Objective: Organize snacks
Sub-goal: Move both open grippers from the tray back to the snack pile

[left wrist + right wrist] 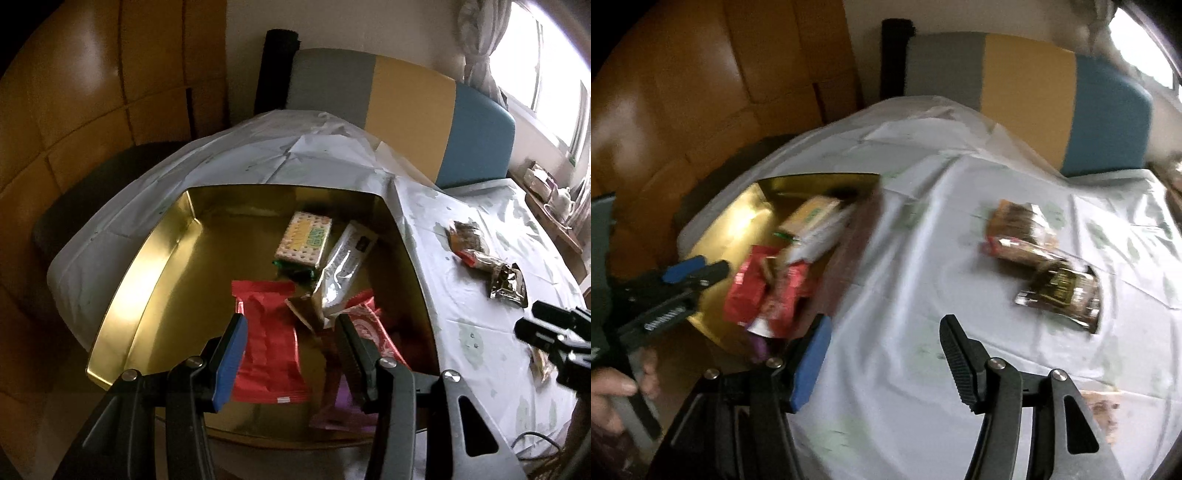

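Both grippers empty, jaws apart, over the snack table.

The left gripper (291, 325) hangs jaws apart above the gold tin (147, 273), gripping nothing; under it lie a red packet (267, 354), a cracker pack (304, 238) farther in and a clear-wrapped bar (347, 262). The right gripper (882, 332), jaws apart and empty, is over the pale tablecloth (923, 258) right of the tin; two dark snack packs (1060, 291) lie far right.
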Demonstrator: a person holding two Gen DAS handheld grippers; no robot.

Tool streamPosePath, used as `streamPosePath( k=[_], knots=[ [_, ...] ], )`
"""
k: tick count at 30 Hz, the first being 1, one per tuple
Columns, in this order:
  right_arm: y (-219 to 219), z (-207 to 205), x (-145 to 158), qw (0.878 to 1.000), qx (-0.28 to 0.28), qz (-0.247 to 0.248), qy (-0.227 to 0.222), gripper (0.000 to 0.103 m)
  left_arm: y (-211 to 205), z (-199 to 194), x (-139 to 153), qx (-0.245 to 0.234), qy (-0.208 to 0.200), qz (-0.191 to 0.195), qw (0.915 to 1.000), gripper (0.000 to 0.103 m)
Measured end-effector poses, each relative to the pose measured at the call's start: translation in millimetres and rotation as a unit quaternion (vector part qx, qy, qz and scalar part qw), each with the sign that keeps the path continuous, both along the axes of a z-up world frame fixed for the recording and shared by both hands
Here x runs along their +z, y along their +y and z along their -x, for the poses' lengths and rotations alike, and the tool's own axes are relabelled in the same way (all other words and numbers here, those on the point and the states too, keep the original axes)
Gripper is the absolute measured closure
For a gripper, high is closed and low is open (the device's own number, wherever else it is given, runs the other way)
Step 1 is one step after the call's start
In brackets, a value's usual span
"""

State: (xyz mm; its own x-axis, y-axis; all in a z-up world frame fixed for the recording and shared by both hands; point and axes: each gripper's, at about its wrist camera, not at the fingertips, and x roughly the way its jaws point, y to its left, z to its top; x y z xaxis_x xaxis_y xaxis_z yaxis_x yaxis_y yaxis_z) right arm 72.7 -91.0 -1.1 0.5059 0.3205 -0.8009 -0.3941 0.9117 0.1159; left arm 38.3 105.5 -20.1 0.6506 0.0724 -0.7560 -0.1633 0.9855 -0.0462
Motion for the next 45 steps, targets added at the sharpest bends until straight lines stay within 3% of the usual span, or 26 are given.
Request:
streamPosePath(
  k=[8, 14, 19, 22, 24, 27, 40, 45],
  knots=[
    [-66, -16, -2, 0.997, -0.054, 0.053, 0.003, 0.040, -14, -1, 3, -0.019, -0.001, -0.009, 0.9998, 0.053],
    [-125, -30, -4, 0.990, -0.102, 0.095, -0.002, 0.035, -26, 0, 10, -0.034, -0.008, -0.019, 0.9992, 0.053],
    [-190, -43, -21, 0.976, -0.193, 0.104, 0.004, 0.035, -37, -1, 12, -0.051, -0.007, -0.031, 0.9982, 0.053],
    [-225, -49, -35, 0.958, -0.267, 0.097, 0.048, 0.034, -46, -3, 13, -0.062, -0.007, -0.037, 0.9974, 0.053],
    [-243, -50, -32, 0.951, -0.297, 0.061, 0.055, 0.034, -54, -5, 14, -0.069, -0.006, -0.040, 0.9968, 0.053],
    [-256, -49, -32, 0.945, -0.320, 0.035, 0.064, 0.027, -66, -7, 16, -0.086, -0.007, -0.047, 0.9952, 0.053],
    [-256, -49, -30, 0.940, -0.332, 0.018, 0.069, 0.021, -128, -17, 15, -0.161, 0.008, -0.059, 0.9851, 0.053],
    [-257, -47, -26, 0.940, -0.334, 0.006, 0.066, 0.021, -148, -27, 6, -0.187, 0.032, -0.046, 0.9808, 0.053]
  ],
)
